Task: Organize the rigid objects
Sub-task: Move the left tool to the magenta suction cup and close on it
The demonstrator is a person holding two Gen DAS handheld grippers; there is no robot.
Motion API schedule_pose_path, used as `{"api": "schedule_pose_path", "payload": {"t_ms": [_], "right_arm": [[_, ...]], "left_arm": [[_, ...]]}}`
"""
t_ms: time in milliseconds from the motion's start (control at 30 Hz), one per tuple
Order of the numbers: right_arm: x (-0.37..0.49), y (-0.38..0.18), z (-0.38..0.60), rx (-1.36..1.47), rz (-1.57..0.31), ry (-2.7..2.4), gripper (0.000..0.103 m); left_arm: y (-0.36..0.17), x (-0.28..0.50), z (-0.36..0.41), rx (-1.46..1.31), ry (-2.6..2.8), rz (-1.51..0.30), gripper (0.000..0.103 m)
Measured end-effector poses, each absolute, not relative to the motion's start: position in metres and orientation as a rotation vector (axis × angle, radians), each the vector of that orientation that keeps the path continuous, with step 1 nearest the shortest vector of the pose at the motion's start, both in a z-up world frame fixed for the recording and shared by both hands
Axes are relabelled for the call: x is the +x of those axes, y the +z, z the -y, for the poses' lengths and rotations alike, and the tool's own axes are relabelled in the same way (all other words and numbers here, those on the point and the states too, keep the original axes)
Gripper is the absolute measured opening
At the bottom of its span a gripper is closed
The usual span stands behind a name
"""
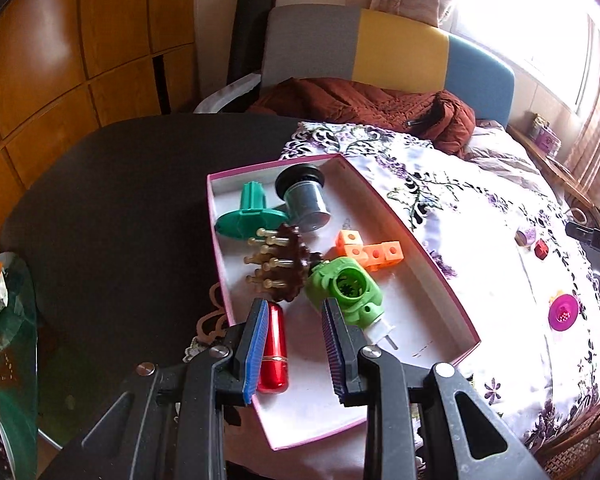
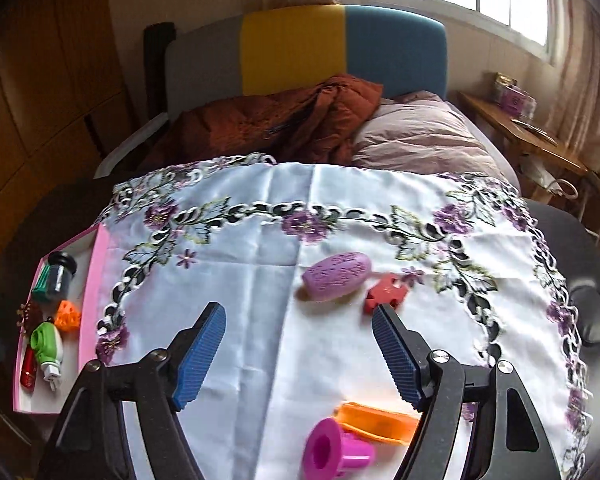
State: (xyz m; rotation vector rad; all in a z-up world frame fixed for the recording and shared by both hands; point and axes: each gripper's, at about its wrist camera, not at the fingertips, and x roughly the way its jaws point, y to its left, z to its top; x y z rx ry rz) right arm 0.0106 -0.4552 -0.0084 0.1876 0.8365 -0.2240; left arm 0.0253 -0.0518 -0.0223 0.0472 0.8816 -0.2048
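A pink-rimmed white box (image 1: 380, 208) holds a teal spool (image 1: 246, 216), a grey jar with a black lid (image 1: 304, 200), a brown spiked brush (image 1: 284, 264), orange cubes (image 1: 368, 250), a green plug-in device (image 1: 344, 292) and a red tube (image 1: 274, 352). My left gripper (image 1: 296, 308) hovers over the box's near end, its jaws drawn close, gripping nothing. The right gripper (image 2: 298, 310) stands open and empty above the flowered cloth (image 2: 260, 264). Just beyond its tips lie a purple oval piece (image 2: 336, 276) and a red puzzle piece (image 2: 384, 294). Under it lie a magenta spool (image 2: 336, 448) and an orange piece (image 2: 376, 420).
The box (image 2: 92, 280) sits at the cloth's left edge on a dark round table (image 1: 120, 200). Behind are a grey, yellow and blue chair back (image 2: 300, 48), a rust jacket (image 2: 284, 124) and a pillow (image 2: 420, 140). A green glass side table (image 1: 16, 340) stands at the left.
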Motion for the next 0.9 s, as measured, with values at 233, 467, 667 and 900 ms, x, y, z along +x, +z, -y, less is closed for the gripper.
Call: {"api": "schedule_pose_path", "payload": {"t_ms": [233, 467, 667, 900], "right_arm": [[-0.017, -0.026, 0.518, 0.339, -0.804, -0.437, 0.077], [-0.040, -0.024, 0.554, 0.502, -0.733, -0.579, 0.079], [-0.055, -0.024, 0.573, 0.609, -0.690, -0.645, 0.082], [-0.063, -0.032, 0.587, 0.689, -0.697, -0.676, 0.083]], "left_arm": [[-0.018, 0.027, 0.075, 0.093, -0.252, -0.874, 0.027], [-0.014, 0.028, 0.123, 0.157, -0.381, -0.864, 0.027], [-0.021, 0.021, 0.185, 0.234, -0.560, -0.882, 0.027], [-0.032, 0.003, 0.259, 0.303, -0.826, -0.927, 0.035]]}}
